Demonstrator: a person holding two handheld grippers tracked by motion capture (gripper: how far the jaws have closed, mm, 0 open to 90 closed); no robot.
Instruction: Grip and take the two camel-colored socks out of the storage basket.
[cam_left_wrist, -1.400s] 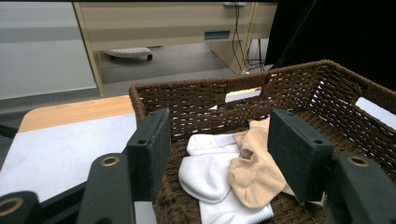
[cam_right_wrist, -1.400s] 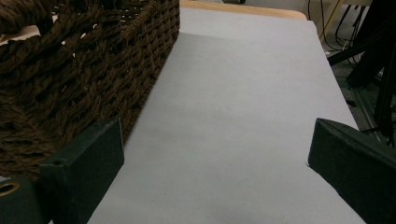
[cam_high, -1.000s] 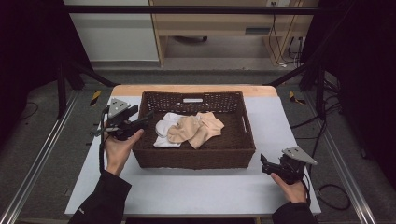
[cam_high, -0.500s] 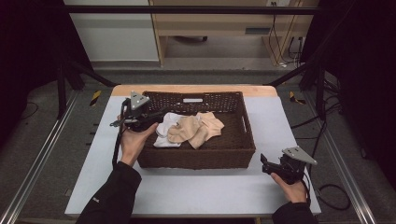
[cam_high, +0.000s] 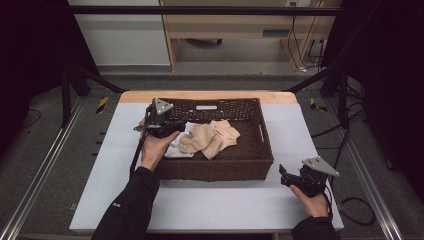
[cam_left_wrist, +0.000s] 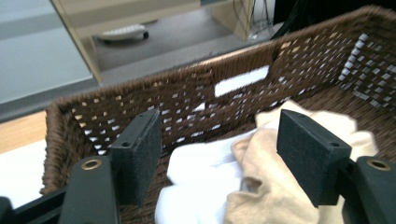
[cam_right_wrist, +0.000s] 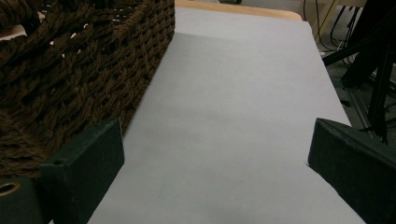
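Toward the far middle of the desk (cam_high: 225, 210) stands a dark woven basket (cam_high: 250, 167), its far wall close to the desk's wooden far edge. Inside it lie a tan cloth (cam_high: 212, 137) and, touching it on the left, a white cloth (cam_high: 177, 147); both sit in the left half, and the right half of the basket floor is bare. The left gripper (cam_high: 167, 131) hangs over the basket's left wall near its far left corner, its jaws spread wide with nothing between them; in the left gripper view they frame the white cloth (cam_left_wrist: 201, 172) and the tan cloth (cam_left_wrist: 261, 186) from above, short of touching either. A white label (cam_left_wrist: 242, 80) shows on the far wall.

The right gripper (cam_high: 285, 176) rests low near the desk's near right corner, just beside the basket's near right corner, held by the right hand (cam_high: 312, 200). Its jaws are also wide apart and empty, looking along an open strip of grey desk surface (cam_right_wrist: 233, 116) between the basket wall (cam_right_wrist: 79, 70) and the desk's right edge.

Open desk runs along the near edge and along the left edge too. Beyond the desk are a grey floor, a wooden shelf unit (cam_high: 225, 25), and cables (cam_high: 350, 210) on the right.
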